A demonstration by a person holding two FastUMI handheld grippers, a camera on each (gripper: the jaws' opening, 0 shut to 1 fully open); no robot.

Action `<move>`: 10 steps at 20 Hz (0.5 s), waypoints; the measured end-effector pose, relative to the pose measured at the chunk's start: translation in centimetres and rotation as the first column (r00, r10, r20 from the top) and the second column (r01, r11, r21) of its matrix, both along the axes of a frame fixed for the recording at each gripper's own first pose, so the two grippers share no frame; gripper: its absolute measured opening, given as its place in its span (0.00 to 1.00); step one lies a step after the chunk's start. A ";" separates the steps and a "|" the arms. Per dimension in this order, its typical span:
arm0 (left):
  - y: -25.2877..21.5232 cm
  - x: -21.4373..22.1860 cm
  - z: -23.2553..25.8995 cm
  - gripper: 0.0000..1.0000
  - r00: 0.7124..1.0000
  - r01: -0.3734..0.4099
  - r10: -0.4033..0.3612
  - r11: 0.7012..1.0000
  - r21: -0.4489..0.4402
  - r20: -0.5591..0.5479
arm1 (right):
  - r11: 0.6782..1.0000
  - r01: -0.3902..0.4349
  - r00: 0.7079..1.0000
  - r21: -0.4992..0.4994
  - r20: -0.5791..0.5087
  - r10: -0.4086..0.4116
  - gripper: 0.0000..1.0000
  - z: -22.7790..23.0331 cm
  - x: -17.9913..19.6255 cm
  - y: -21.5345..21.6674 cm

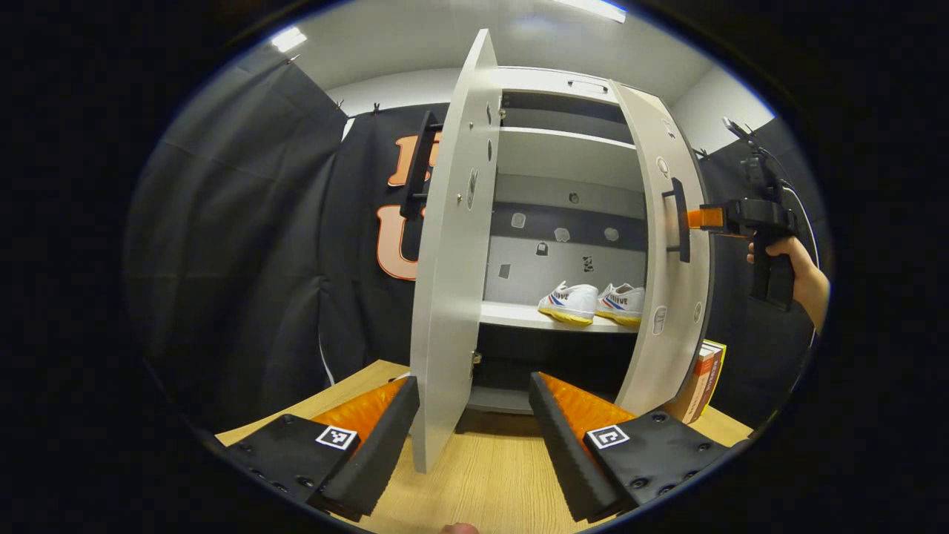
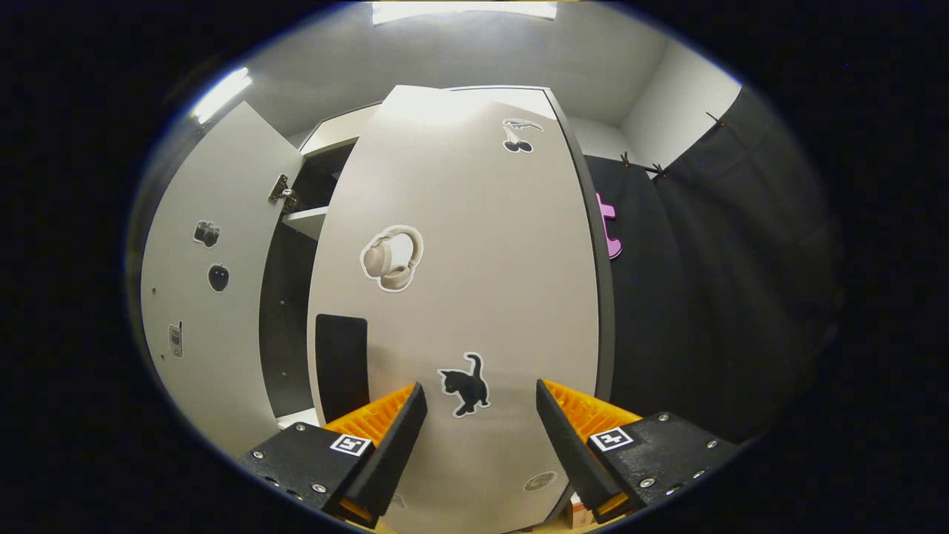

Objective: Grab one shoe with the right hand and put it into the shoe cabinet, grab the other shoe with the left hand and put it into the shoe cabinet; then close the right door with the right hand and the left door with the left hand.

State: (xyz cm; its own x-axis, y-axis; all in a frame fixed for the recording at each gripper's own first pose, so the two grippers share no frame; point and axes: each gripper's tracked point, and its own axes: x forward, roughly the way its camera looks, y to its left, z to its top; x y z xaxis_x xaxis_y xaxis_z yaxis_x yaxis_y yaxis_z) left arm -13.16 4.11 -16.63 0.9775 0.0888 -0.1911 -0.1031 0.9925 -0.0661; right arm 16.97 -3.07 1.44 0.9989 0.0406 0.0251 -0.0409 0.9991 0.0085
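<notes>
In the left gripper view, the jaws of your left gripper [image 1: 474, 437] stand wide apart and hold nothing; the free edge of the left door [image 1: 452, 259] stands between them, with no clear contact on either side. The door is half open, edge-on to you, its dark handle [image 1: 417, 167] on the far face. Both shoes [image 1: 593, 302] already sit side by side on a shelf [image 1: 511, 317] inside the shoe cabinet [image 1: 563, 156], which stands on the table [image 1: 482, 475]. Farther off, your right gripper [image 1: 704, 217] is level with the handle of the right door [image 1: 667, 245].

In the right gripper view, the jaws of your right gripper stand open and empty, facing the outer face of the right door, near the cat sticker [image 2: 465, 384]; whether they touch the panel cannot be determined.

Handling: treat each door as a stiff, light, smooth panel turning on hinges. A flat push on the outer face near the free edge should give the most leverage; expect slip on the smooth surface. Close the right door first.
</notes>
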 end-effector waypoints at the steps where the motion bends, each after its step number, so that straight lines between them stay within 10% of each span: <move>1: -0.3 0.1 0.3 0.97 1.000 0.005 -0.005 1.000 -0.002 0.006 | 1.000 0.005 1.000 -0.001 0.003 -0.005 0.92 0.0 -0.4 -0.2; 10: -2.5 1.4 3.0 0.94 0.997 0.064 -0.063 0.998 -0.001 0.036 | 1.000 0.013 1.000 0.026 0.001 -0.013 0.92 -0.6 -9.3 -1.8</move>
State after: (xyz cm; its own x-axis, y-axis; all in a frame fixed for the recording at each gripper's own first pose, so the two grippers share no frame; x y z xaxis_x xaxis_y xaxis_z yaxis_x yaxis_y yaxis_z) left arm -11.81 1.59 -13.66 0.9874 0.0260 -0.1559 -0.0374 0.9968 -0.0706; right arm 7.70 -4.86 0.87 0.9993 0.0271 0.0273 -0.0280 0.9990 0.0342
